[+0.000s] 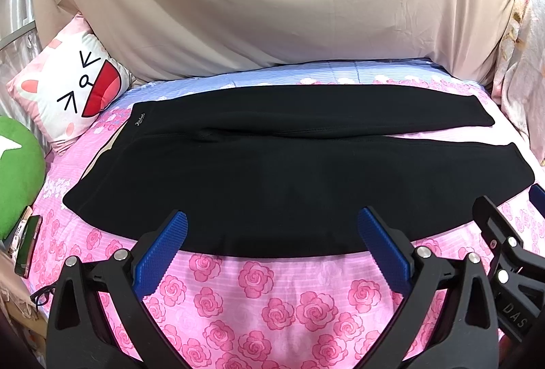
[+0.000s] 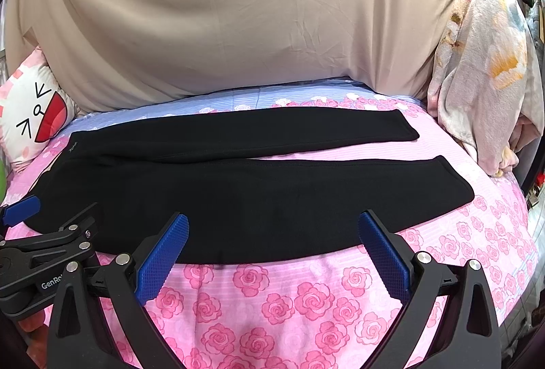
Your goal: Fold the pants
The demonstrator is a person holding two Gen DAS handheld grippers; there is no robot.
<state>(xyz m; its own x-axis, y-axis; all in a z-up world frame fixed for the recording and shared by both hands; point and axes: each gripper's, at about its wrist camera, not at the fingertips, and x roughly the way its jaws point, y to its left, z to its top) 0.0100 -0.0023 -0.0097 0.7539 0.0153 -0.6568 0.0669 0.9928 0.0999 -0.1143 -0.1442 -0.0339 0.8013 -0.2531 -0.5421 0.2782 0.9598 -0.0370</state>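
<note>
your black fleece pants (image 1: 272,171) lie flat and unfolded across the pink rose-print bedsheet (image 1: 272,307), waistband toward the left, both legs running right with a thin gap between them near the cuffs. there's a small pale logo at the waistband's far corner (image 1: 139,119), too small to read. your left gripper (image 1: 272,226) hangs just over the pants' near edge, blue ribbed fingers (image 1: 160,253) spread wide and gripping nothing. your right gripper (image 2: 272,227) is the same farther right along that edge: wide apart, empty. on the left gripper's body, seen from the right wrist camera, you can read "genro" (image 2: 51,284) before it's cut off; the other shows "das" (image 1: 514,313). a white and pink cat-face cushion (image 1: 68,86) sits past the waistband, a beige draped cloth (image 1: 272,1) behind.
</note>
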